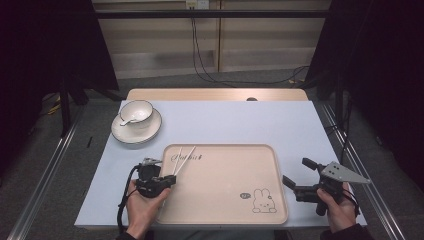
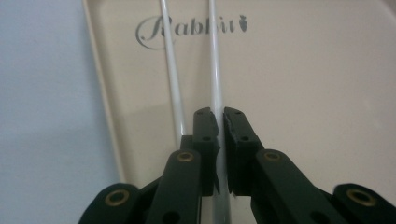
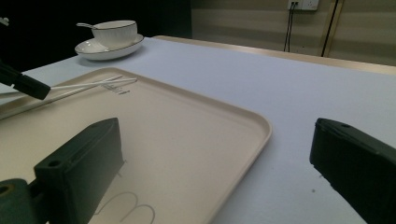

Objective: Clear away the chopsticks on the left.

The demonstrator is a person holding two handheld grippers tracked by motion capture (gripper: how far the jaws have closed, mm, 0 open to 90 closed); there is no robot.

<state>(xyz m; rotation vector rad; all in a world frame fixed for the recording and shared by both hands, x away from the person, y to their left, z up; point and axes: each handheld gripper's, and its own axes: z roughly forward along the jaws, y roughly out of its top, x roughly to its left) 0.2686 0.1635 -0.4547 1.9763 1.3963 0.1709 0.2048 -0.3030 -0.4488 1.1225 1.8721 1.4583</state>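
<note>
The chopsticks (image 2: 173, 88) are a white pair lying over the left part of the tray (image 1: 280, 210), tips fanned slightly apart toward the printed lettering (image 2: 187, 30). The left gripper (image 2: 220, 116) has its jaws drawn narrow on the near end of one stick; the other stick runs just beside the left jaw, outside the grip. Holding at the end keeps the long shafts low over the tray, which suits laying them down along its left edge.

The right gripper (image 1: 295, 172) rests past the tray's right edge with its jaws wide and nothing between them, well apart from the work.

Behind the tray, a bowl (image 1: 136, 111) with a spoon (image 1: 128, 120) stands on a plate (image 1: 120, 134), clear of both grippers.
</note>
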